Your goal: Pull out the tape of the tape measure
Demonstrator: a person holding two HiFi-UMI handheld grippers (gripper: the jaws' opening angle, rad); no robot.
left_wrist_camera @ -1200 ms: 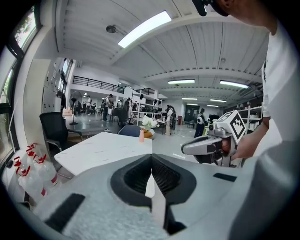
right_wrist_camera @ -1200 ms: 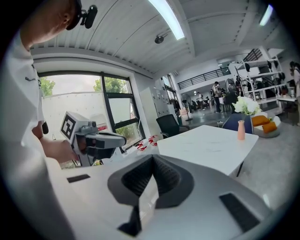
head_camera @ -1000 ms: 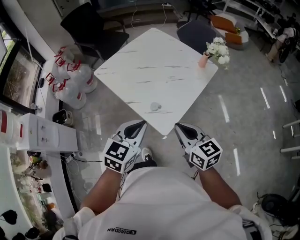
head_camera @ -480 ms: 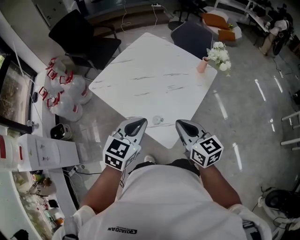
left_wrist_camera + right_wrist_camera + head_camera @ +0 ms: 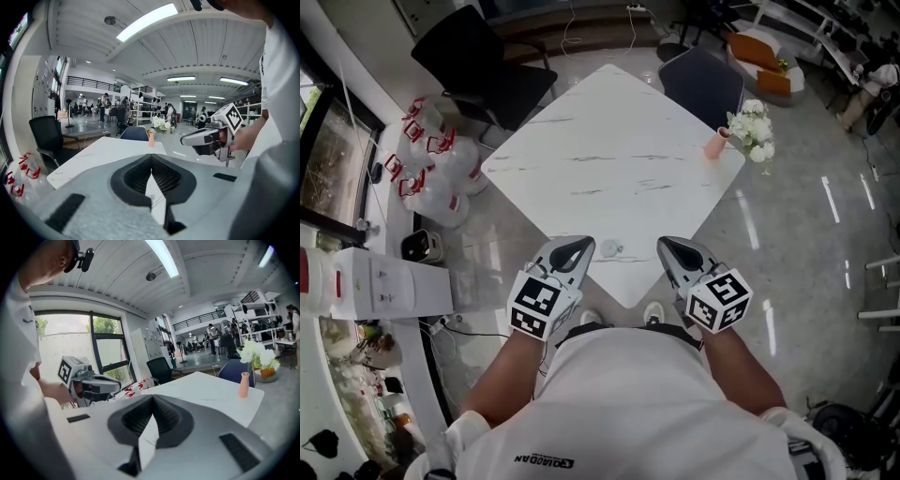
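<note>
White marble table (image 5: 609, 159) bears a tiny, indistinct tape measure (image 5: 610, 249); left claw (image 5: 584, 245) and right claw (image 5: 663, 245) closed, empty.

Left gripper (image 5: 151, 158): jaws together, nothing between them.
Table (image 5: 101, 152): white, just beyond the jaws.
Vase (image 5: 151, 139): pink, white flowers (image 5: 159, 123), far table corner.
Right gripper (image 5: 187, 139): at right, in a hand (image 5: 241, 137).

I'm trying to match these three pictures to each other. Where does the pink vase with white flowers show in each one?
Head view: the pink vase stands at the table's right corner, upper right of the picture.
Left gripper view: the pink vase is near the middle, at the table's far end.
Right gripper view: the pink vase is at the right side.
Shared landmark: the white table.
</note>
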